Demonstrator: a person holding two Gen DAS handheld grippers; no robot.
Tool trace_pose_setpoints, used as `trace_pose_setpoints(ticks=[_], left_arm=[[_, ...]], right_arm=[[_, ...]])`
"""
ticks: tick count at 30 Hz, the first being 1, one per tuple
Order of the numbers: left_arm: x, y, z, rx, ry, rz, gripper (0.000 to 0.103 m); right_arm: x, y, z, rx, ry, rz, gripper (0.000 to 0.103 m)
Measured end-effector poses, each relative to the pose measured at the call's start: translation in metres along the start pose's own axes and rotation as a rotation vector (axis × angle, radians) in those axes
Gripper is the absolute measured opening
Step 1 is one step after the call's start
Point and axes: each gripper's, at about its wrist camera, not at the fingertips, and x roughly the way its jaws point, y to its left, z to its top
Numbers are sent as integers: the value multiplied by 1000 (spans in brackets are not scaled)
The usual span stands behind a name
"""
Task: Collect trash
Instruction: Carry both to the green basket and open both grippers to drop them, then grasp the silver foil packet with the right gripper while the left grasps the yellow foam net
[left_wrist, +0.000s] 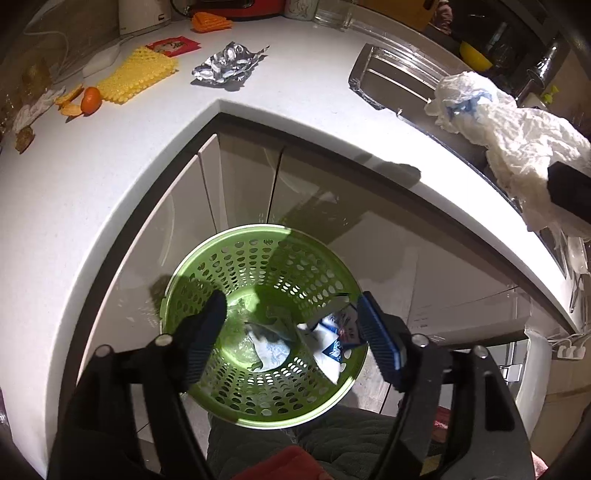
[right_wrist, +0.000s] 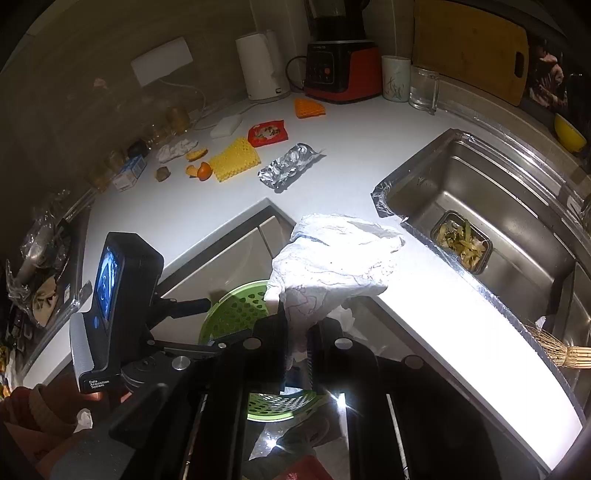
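Right claw around crumpled bag

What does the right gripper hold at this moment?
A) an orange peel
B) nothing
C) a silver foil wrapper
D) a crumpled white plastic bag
D: the right gripper is closed on the crumpled white plastic bag, above the green basket.

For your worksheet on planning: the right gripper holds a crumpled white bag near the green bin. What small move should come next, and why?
Probably carry the white bag a little further over the green bin, then open the right gripper. The bag hangs partly above the counter edge, and the left gripper already stands open over the bin.
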Motion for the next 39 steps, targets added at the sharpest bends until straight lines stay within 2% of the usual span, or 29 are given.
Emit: trace_pose_setpoints(ticks=[3, 7, 12, 15, 16, 17, 18, 19, 21, 26, 30, 33, 39], left_arm=[[-4, 0, 2, -4, -5, -3, 82], [-18, 7, 6, -27, -17, -9, 86], [-57, 32, 13, -81, -92, 29, 95], [-77, 54, 16, -121, -136, 74, 95], [-81, 62, 17, -134, -143, 86, 95], [-86, 72, 17, -151, -149, 99, 95], [-89, 79, 18, -164, -153, 108, 95], [-93, 89, 17, -178, -158, 115, 95], [-97, 105, 16, -208, -163, 127, 95], [-100, 141, 18, -256, -171, 160, 95], [-103, 157, 29, -254, -189, 183, 95], [-104, 164, 47, -214, -211, 191, 95], [-99, 161, 102, -40, -266, 186, 95]], right_arm=[[1, 0, 1, 6, 2, 8, 10], [1, 2, 2, 2, 0, 25, 10], [10, 13, -2, -29, 33, 61, 11], [22, 25, -11, -60, 77, 90, 12], [26, 28, -14, -70, 91, 94, 20], [32, 33, -18, -81, 112, 99, 39], [36, 35, -20, -84, 125, 101, 51], [39, 37, -22, -85, 131, 100, 69], [43, 42, -23, -86, 127, 91, 78], [55, 47, -4, -56, 109, 77, 88], [66, 45, 24, -4, 65, 47, 88], [82, 44, 53, 36, 35, -4, 88], [123, 43, 118, 128, -32, -93, 88]])
